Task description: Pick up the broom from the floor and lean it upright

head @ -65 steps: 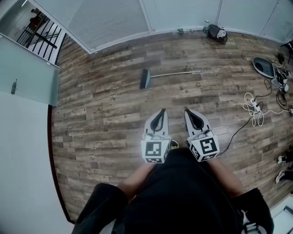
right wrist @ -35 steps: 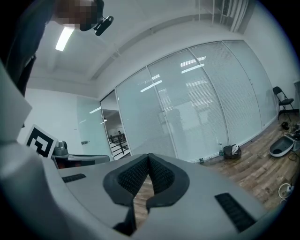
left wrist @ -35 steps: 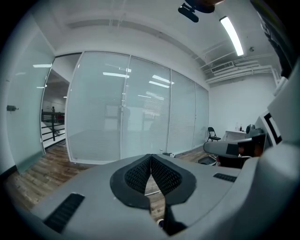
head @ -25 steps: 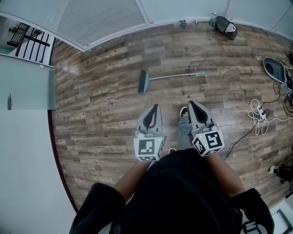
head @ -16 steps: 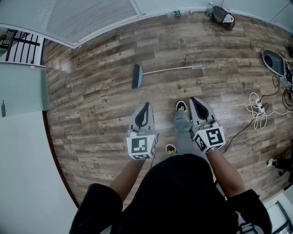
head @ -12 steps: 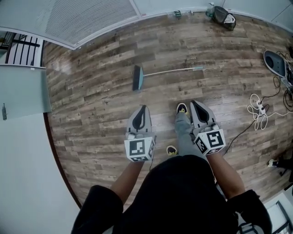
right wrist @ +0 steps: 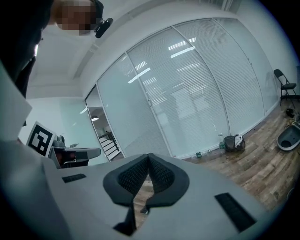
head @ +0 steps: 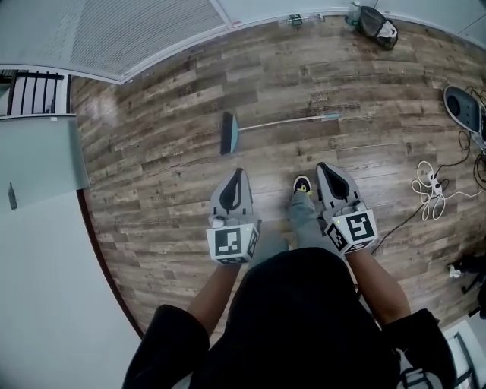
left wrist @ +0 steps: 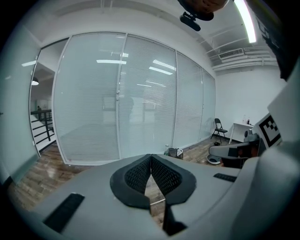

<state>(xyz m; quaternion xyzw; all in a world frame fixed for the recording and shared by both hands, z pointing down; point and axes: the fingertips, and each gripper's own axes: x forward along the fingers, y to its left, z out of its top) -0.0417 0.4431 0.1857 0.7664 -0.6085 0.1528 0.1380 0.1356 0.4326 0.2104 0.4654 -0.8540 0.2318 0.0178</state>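
Observation:
The broom lies flat on the wood floor ahead of me, its dark head [head: 228, 134] with a teal edge to the left. Its thin pale handle [head: 288, 121] runs off to the right. My left gripper [head: 237, 173] is shut and empty, held above the floor a little short of the broom head. My right gripper [head: 325, 167] is shut and empty too, short of the handle's far end. In the left gripper view the jaws [left wrist: 151, 155] meet with nothing between them, and so do those in the right gripper view [right wrist: 149, 154].
A glass wall with blinds [head: 152, 30] runs behind the broom. A black bag [head: 377, 23] sits at the wall on the right. White cables [head: 427, 182] and a round dark device [head: 465, 106] lie at the right. My shoe [head: 302, 185] is between the grippers. A folding chair [left wrist: 219, 129] stands far off.
I have stepped forward toward the broom, one foot now ahead between the grippers. Both grippers came along, still shut. The broom has not moved on the floor.

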